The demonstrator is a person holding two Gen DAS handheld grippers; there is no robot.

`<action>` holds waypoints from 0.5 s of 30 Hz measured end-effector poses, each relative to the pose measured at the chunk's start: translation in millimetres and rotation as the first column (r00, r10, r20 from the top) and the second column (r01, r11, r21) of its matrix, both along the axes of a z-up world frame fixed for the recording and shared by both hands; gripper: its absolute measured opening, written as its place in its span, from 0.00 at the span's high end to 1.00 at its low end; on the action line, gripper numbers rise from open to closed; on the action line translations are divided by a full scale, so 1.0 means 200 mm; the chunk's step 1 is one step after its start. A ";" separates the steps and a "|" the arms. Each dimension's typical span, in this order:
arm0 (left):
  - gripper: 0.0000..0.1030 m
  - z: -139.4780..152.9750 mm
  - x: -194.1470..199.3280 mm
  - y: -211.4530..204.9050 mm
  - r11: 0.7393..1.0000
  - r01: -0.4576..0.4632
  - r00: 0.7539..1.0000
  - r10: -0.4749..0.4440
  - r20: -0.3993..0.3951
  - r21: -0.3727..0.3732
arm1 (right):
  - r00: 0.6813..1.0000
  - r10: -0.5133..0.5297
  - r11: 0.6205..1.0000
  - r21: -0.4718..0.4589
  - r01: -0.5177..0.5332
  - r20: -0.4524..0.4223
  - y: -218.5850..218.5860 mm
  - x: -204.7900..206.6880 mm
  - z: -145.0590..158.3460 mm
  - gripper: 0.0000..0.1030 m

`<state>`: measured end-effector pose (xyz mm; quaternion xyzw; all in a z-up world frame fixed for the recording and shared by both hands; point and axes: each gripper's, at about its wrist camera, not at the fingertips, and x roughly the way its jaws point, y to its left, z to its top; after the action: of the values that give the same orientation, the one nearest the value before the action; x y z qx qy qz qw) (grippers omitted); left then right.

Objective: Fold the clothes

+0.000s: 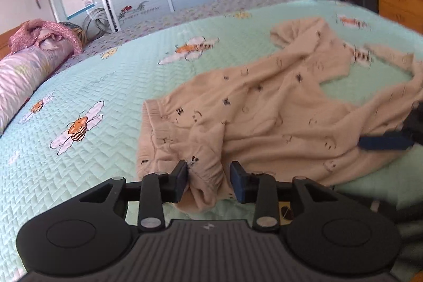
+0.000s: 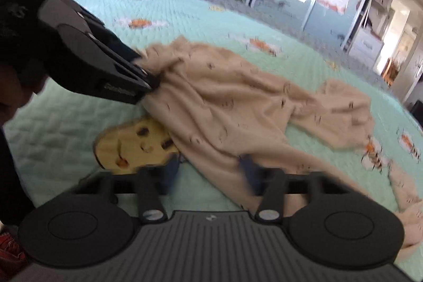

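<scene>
- The beige garment [image 1: 264, 110] lies rumpled on the green quilt [image 1: 105, 86]; it looks soft, light and limp, so it should sag once lifted.
- Best taken by the ribbed waistband and hems.
- Left gripper [image 1: 208, 181]: jaws apart around a waistband fold, not visibly pinching.
- Right gripper [image 2: 208, 173]: blurred, cloth between its jaws; I cannot tell whether it grips.

Rumpled beige garment [image 1: 264, 107] (small dark print)

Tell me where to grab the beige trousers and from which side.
Grip the ribbed waistband of the beige trousers, coming in low from the near edge of the bed. It is the thick, bunched end nearest the left gripper; the legs trail away flat, harder to pinch.
</scene>
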<state>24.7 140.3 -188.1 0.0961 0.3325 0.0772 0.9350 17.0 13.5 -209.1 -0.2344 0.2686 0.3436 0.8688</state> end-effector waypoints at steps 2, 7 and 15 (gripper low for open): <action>0.67 0.03 0.02 0.07 0.999 -0.004 1.000 0.004 0.002 -0.038 | 0.998 -0.036 0.997 0.061 0.039 -0.051 -0.05 0.05 0.04 0.98; 0.69 0.18 0.04 0.38 0.987 -0.082 0.994 0.090 0.055 -0.139 | 0.998 -0.060 0.989 0.135 0.057 0.019 -0.28 0.01 0.27 1.00; 0.61 0.27 -0.13 0.49 0.959 -0.129 0.981 0.160 0.108 -0.253 | 0.998 -0.052 0.986 0.162 0.048 0.021 -0.41 -0.16 0.36 0.97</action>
<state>-1.0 238.4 -134.9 -0.0496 0.2850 0.1097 0.9509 -15.0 -68.3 -137.8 -0.1606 0.2348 0.3395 0.8966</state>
